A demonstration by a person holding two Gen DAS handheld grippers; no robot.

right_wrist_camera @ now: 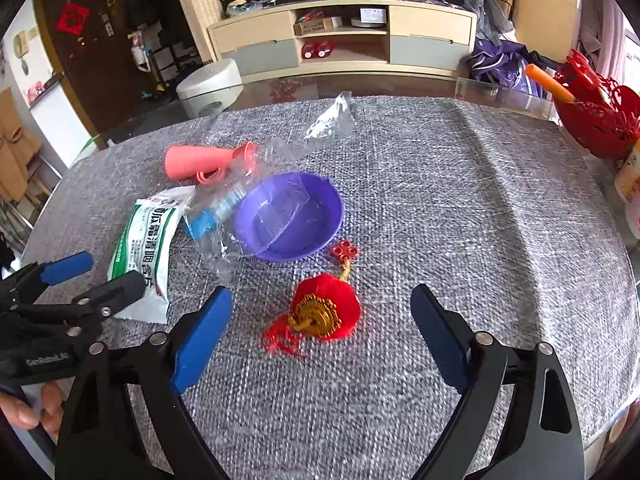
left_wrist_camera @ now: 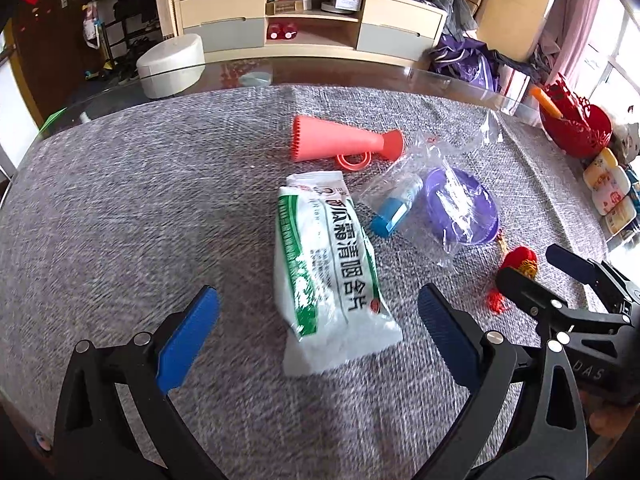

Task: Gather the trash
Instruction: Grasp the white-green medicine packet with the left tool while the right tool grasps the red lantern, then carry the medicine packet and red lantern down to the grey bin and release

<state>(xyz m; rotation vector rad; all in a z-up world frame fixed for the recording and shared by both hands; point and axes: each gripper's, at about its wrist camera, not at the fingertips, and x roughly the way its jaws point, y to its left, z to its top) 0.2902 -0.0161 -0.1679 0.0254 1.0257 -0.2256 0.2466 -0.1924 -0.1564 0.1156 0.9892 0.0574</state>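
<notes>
A white and green packet (left_wrist_camera: 328, 268) lies on the grey cloth, straight ahead of my open, empty left gripper (left_wrist_camera: 320, 336); it also shows in the right wrist view (right_wrist_camera: 146, 248). A clear plastic bag (left_wrist_camera: 432, 184) with a blue tube (left_wrist_camera: 396, 210) lies partly over a purple bowl (left_wrist_camera: 468, 216), also in the right wrist view (right_wrist_camera: 296, 216). A red lantern ornament (right_wrist_camera: 326, 312) lies between the fingers of my open, empty right gripper (right_wrist_camera: 322, 336). The right gripper (left_wrist_camera: 560, 276) shows in the left wrist view, the left gripper (right_wrist_camera: 80, 280) in the right.
A pink toy horn (left_wrist_camera: 344, 142) lies beyond the packet. A red cut-out basket (right_wrist_camera: 596, 120) stands at the table's right edge by several bottles (left_wrist_camera: 608, 188). The grey cloth (right_wrist_camera: 460, 200) covers a glass table. A TV cabinet (left_wrist_camera: 308, 20) and white stool (left_wrist_camera: 170, 66) stand beyond.
</notes>
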